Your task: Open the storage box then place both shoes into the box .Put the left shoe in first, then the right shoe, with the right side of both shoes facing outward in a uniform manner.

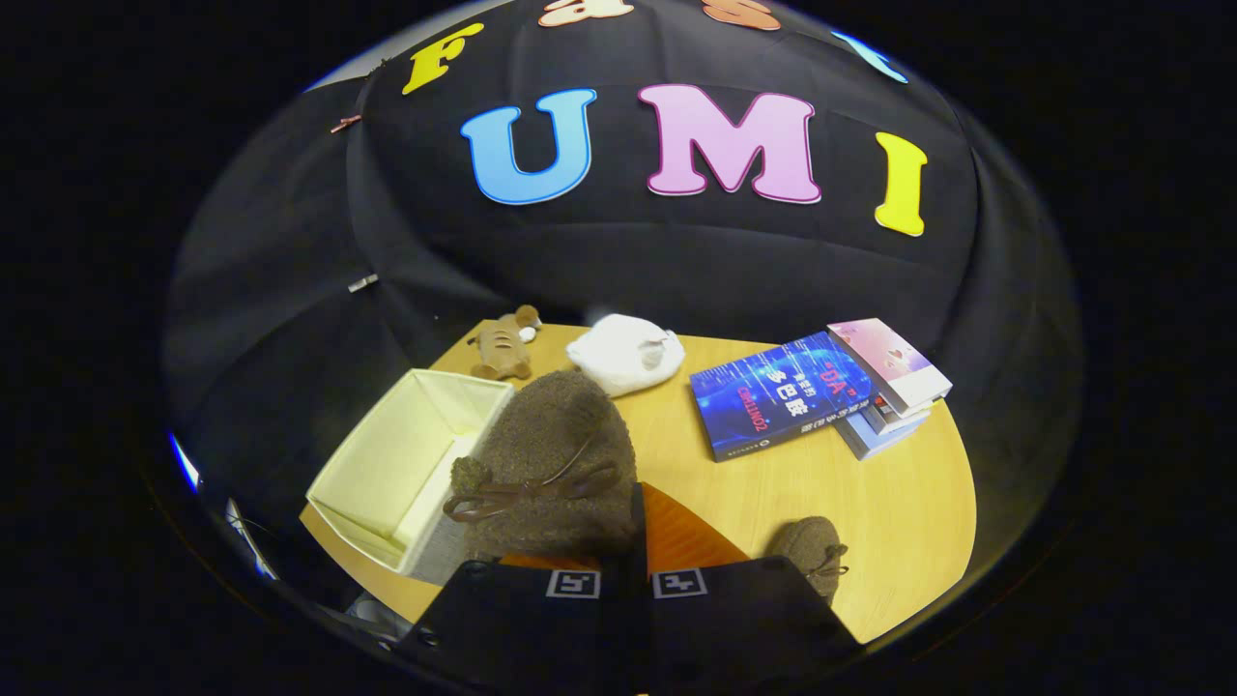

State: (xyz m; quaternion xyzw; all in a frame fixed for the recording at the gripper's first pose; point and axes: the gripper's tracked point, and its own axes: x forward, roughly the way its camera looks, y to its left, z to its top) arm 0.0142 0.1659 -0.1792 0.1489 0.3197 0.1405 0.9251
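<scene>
I have one brown fuzzy shoe [556,464] pinched in the gripper [628,570] — both fingers are closed on its rear edge, and it hangs lifted just ahead of them with its lace bow facing me. The cream storage box [406,464] sits open immediately to the left, its inside showing pale and, as far as I can see, without a shoe in it. So I judge this to be the first placement: carrying a shoe toward the box. Whether this is the left shoe I cannot tell from here.

The second shoe [812,551] waits on the table [889,522] near the right finger.

Next I would swing left over the box wall, turn the shoe so its right side faces outward, then lower it before letting the fingers part. The box wall is soft-looking and close, so I would clear it with height first.

The surface is a round, light wooden table. On the far side lie a small plush toy [503,348] and a white bundle [628,353]; to the far right, a stack of books [821,391]. A black cloth wall closes the booth behind.
</scene>
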